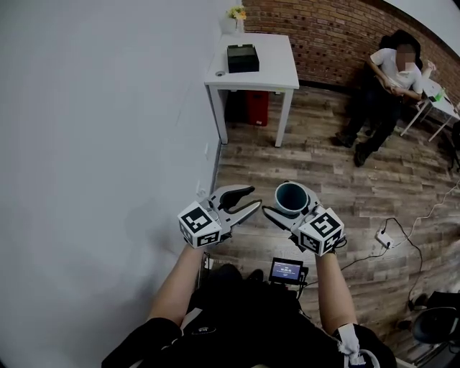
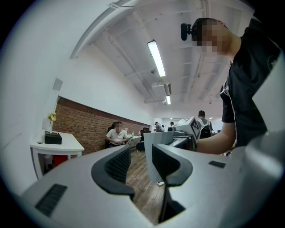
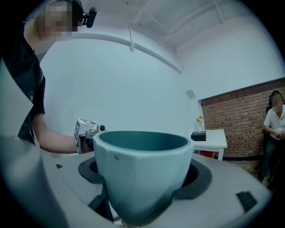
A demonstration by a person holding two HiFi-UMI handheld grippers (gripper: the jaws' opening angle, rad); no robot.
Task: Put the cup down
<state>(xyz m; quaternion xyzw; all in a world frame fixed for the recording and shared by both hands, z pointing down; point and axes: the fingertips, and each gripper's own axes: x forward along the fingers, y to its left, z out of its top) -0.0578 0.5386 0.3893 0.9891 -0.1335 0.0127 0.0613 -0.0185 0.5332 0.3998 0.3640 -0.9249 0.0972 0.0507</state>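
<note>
Jaws of the right hand-held gripper (image 1: 289,207) pinch a teal cup (image 1: 291,194) by its sides, upright, in the air above the wooden floor (image 1: 323,165). Just beside it, the left hand-held gripper (image 1: 254,198) stands spread, only floor showing between its 2 jaws. Farther off, a white bench (image 1: 272,72) against the wall (image 1: 108,108) carries a black box (image 1: 242,57) and a small pot of flowers (image 1: 233,20). A person (image 1: 388,86) sits by the brick wall (image 1: 330,36).

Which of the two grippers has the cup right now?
The right gripper: its jaws are clamped round the teal cup. The left gripper stands open with nothing between its jaws.
</note>
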